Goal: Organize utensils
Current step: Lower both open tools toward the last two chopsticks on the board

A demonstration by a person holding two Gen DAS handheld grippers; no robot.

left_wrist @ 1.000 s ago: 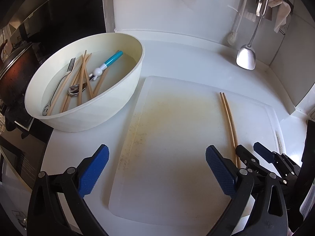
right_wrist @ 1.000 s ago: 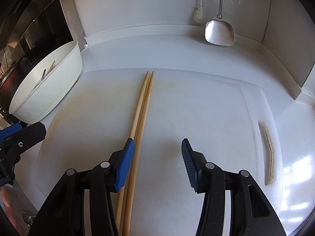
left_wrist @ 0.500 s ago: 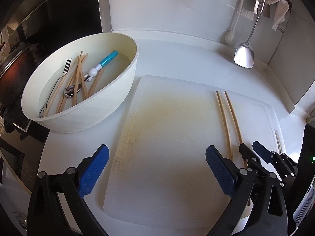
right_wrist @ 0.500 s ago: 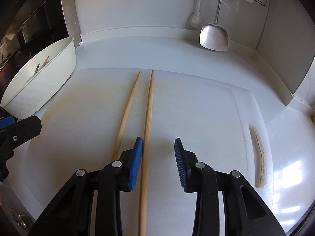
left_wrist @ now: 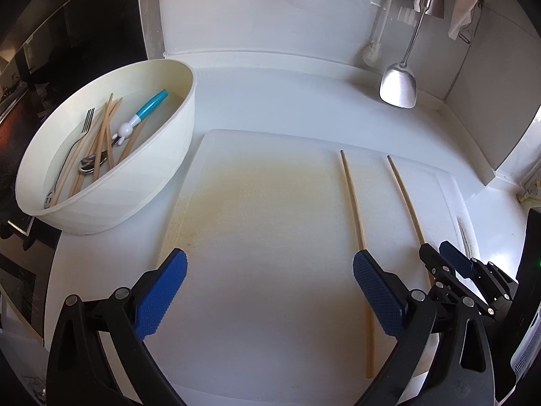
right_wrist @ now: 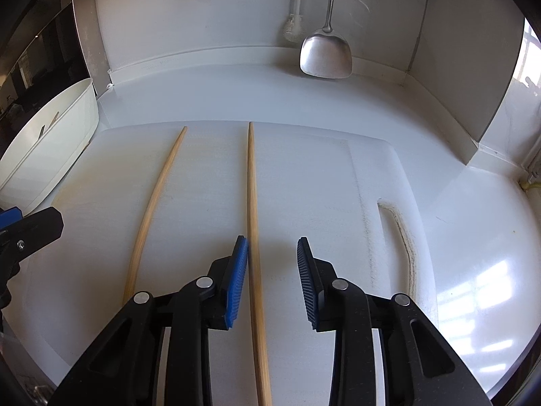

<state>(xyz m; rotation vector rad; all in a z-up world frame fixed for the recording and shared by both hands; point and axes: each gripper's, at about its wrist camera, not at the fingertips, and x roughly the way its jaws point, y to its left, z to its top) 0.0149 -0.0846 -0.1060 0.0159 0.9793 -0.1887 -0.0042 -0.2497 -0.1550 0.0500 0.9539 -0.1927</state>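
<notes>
The right gripper (right_wrist: 272,264) stands part open, its blue pads astride one long bamboo chopstick (right_wrist: 252,223) without pinching it. A second ago the pair lay touching; now the other chopstick (right_wrist: 154,203) lies well apart on the white plastic cutting board (left_wrist: 263,237), so they are split, not tidied. The left gripper (left_wrist: 268,277) hangs wide open and empty near the cream oval bowl (left_wrist: 159,155) of remaining utensils
</notes>
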